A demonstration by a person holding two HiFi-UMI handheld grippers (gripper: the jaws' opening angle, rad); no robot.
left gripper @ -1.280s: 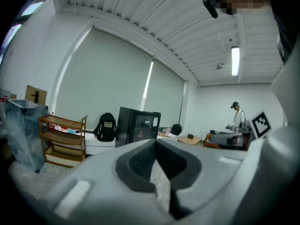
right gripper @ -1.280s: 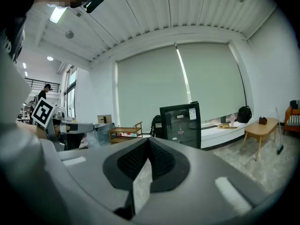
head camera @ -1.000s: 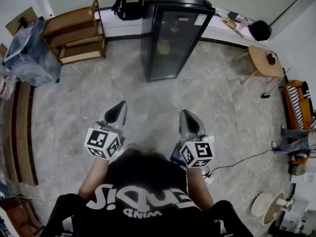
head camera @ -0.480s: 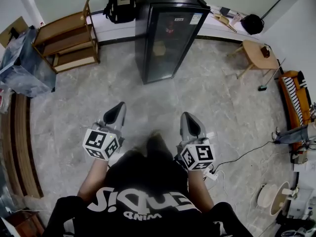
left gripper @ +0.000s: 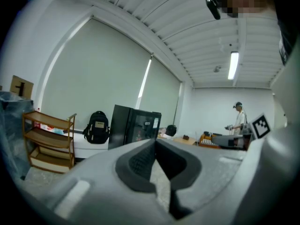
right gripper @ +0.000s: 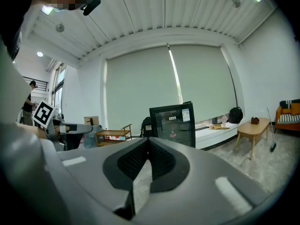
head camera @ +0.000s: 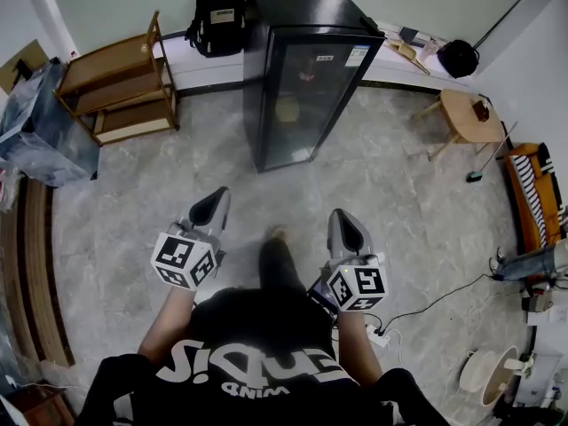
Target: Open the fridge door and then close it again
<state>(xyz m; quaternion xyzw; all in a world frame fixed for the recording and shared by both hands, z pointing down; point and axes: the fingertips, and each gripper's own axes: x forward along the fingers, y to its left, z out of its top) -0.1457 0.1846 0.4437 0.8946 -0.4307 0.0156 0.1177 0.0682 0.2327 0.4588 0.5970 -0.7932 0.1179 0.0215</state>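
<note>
My left tool (head camera: 213,198) and right tool (head camera: 343,220) are pressed together, empty. The fridge (head camera: 306,69) stands well apart, so I should walk up square to its front.

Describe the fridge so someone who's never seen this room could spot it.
Look at the far wall with the low white ledge. The fridge stands by it, between a wooden shelf and a small wooden table. It alone is tall, black and glass-fronted.

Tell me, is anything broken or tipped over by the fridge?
Nothing stands out. The tall black glass-door fridge stands upright with its door shut, and the wooden shelf rack beside it is upright too.
</note>
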